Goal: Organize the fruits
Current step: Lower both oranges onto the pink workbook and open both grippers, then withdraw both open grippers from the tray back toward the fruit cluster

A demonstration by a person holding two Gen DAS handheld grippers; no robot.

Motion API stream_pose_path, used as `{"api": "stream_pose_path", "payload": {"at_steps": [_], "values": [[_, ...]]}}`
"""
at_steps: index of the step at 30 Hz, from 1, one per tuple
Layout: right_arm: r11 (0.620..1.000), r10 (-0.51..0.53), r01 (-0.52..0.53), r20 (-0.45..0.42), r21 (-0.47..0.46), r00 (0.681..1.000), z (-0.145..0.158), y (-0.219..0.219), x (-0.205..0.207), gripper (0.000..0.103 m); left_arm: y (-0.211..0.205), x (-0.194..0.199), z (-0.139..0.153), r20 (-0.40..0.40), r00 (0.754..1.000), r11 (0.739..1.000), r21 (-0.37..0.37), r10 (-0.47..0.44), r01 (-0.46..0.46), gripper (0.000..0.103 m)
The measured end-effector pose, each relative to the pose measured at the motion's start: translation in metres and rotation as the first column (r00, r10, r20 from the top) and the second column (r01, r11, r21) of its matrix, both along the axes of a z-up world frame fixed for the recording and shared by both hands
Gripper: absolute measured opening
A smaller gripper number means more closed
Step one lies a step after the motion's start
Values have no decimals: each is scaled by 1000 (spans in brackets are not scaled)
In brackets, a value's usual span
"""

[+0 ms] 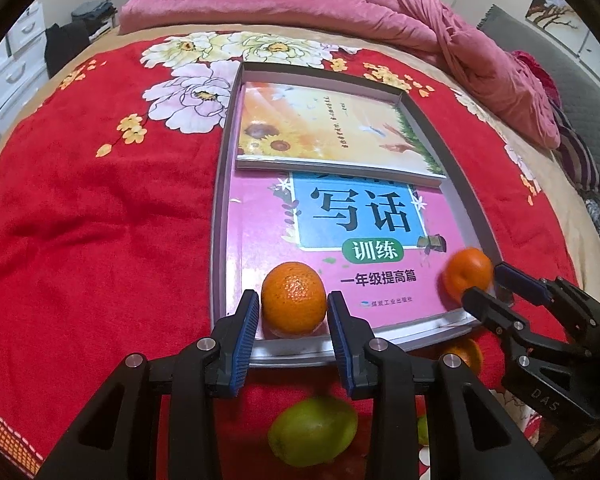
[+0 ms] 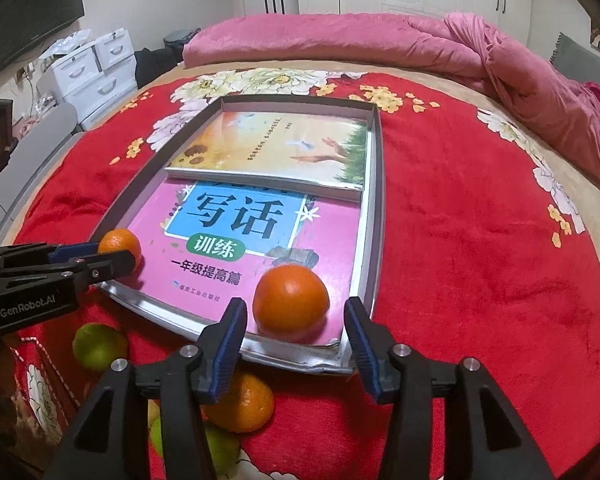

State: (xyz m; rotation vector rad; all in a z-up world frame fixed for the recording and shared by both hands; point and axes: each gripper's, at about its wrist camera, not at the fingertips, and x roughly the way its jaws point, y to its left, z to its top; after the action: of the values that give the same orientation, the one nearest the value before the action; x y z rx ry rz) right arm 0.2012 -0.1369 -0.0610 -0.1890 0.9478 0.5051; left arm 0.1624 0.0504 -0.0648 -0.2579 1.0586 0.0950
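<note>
Over the shallow grey tray's [image 1: 220, 216] near-left corner, left wrist view: I see my left gripper [image 1: 293, 312] pitched steeply down, blue pads clamped on a round orange mandarin [image 1: 293, 298] resting on the pink book [image 1: 260, 240]. Tray rim just below the fingertips; red floral blanket [image 1: 100, 220] free to the left. Right wrist view: right gripper [image 2: 296, 316] straddles a second orange mandarin [image 2: 291, 302], pads clear of it, near-right rim close beside. Green and orange fruits lie outside, below.
</note>
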Motion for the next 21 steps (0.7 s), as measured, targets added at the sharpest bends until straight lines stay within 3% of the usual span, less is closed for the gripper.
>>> {"api": "stream_pose_path", "payload": {"at_steps": [7, 21], "values": [[1000, 2, -2, 8, 4, 1000, 2, 1, 0, 52, 1, 0, 0, -1, 1000, 1000, -18, 0, 0, 37], [999, -17, 16, 34, 42, 999, 13, -7, -3, 60, -1, -7, 14, 37, 999, 999, -41, -6, 8, 52]]}}
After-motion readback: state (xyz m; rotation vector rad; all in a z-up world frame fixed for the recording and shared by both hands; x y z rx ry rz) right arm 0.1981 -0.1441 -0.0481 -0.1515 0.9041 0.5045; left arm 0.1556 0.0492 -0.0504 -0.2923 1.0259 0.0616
